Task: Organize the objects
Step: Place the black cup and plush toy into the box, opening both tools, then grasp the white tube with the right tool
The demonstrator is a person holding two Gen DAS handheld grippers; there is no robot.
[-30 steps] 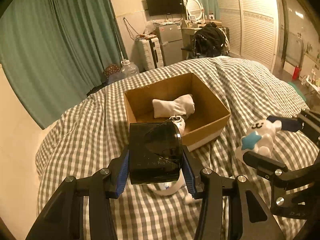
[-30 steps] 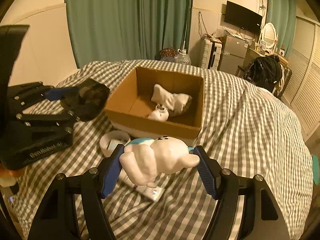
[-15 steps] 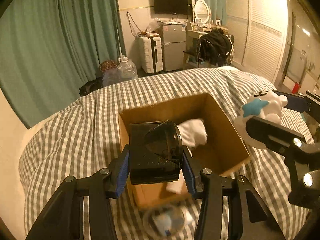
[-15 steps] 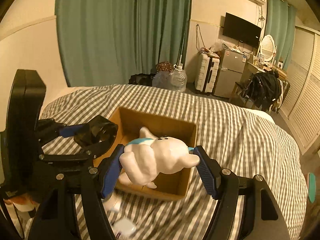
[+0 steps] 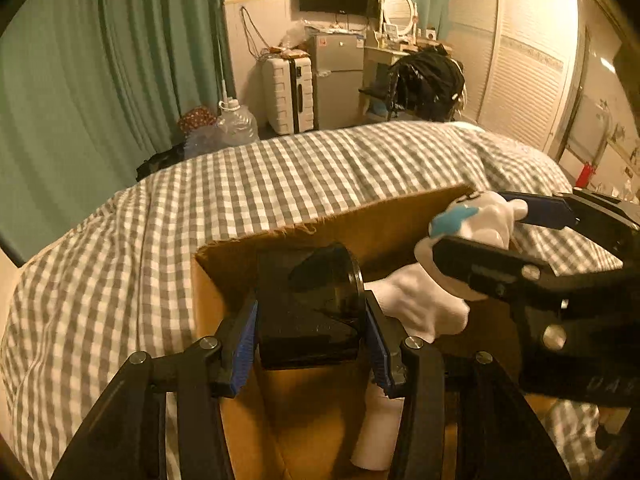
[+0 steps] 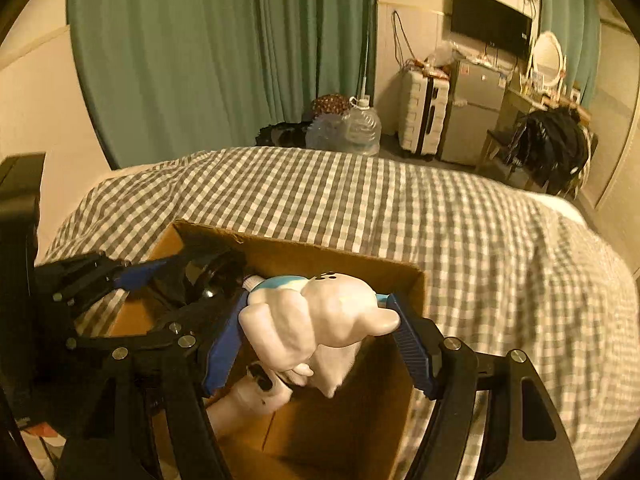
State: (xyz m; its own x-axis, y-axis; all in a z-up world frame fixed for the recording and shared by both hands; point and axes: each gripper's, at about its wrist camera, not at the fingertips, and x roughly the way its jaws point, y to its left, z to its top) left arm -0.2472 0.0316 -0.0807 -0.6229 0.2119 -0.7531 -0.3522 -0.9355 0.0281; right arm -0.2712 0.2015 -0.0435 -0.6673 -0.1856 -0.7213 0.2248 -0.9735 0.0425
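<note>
both grippers are hovering over the open cardboard box [image 5: 224, 276] that is sitting on the gingham-covered bed [image 5: 280, 184], each one loaded. the left gripper [image 5: 310, 336] is clamping its jaws on the sides of a dark translucent cylindrical container [image 5: 308, 300], which is hanging above the left half of the box, close to the far wall. the right gripper [image 6: 320, 344] is pinching its jaws on a white cartoon figurine with a blue patch [image 6: 316, 312], which is hanging just right of the container, above the box's middle. lower down in the box, something soft and white [image 5: 420, 308], maybe a rolled sock or cloth, is lying, and another small white item [image 6: 248, 400] is resting near the front. the step in hand looks like lowering and releasing both loads into the box. doing it well probably means going one at a time, since the two tools are crowding each other: setting the container into the bare left corner, keeping it clear of the wall edge, then bringing the figurine down low beside the soft white thing before letting the jaws part, so that it is not dropping and toppling.
</note>
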